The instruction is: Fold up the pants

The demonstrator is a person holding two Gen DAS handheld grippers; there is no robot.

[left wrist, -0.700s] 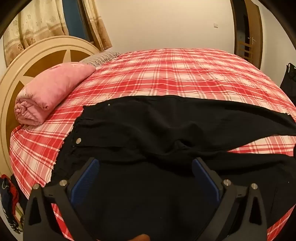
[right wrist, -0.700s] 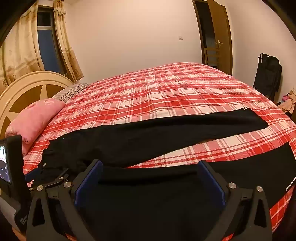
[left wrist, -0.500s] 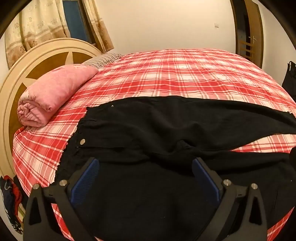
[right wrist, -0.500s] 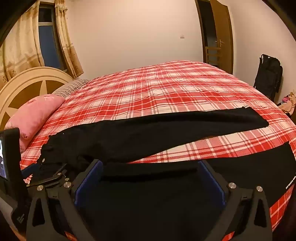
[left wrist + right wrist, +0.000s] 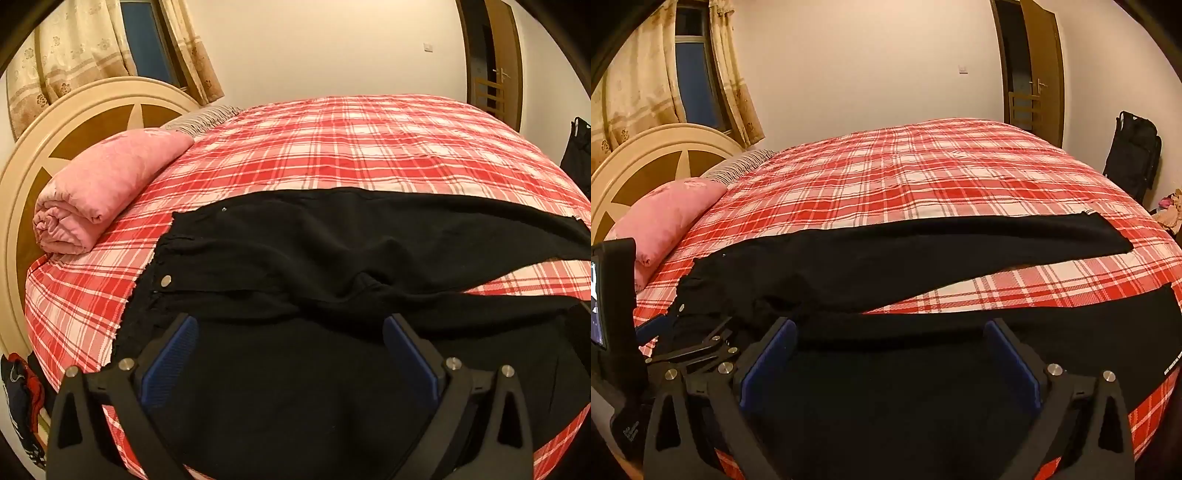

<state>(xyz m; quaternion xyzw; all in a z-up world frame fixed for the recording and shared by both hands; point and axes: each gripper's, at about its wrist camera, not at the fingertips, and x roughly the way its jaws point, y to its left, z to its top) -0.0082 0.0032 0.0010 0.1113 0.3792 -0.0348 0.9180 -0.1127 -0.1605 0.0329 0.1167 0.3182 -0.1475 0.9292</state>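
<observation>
Left wrist view: left gripper jaws spread wide over black pants on plaid bed. Right gripper likewise agape, holding nothing.

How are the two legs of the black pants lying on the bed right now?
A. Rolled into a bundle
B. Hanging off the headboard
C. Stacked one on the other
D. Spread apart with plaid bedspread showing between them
D: the black pants lie flat, a wedge of plaid bedspread showing between the legs.
</observation>
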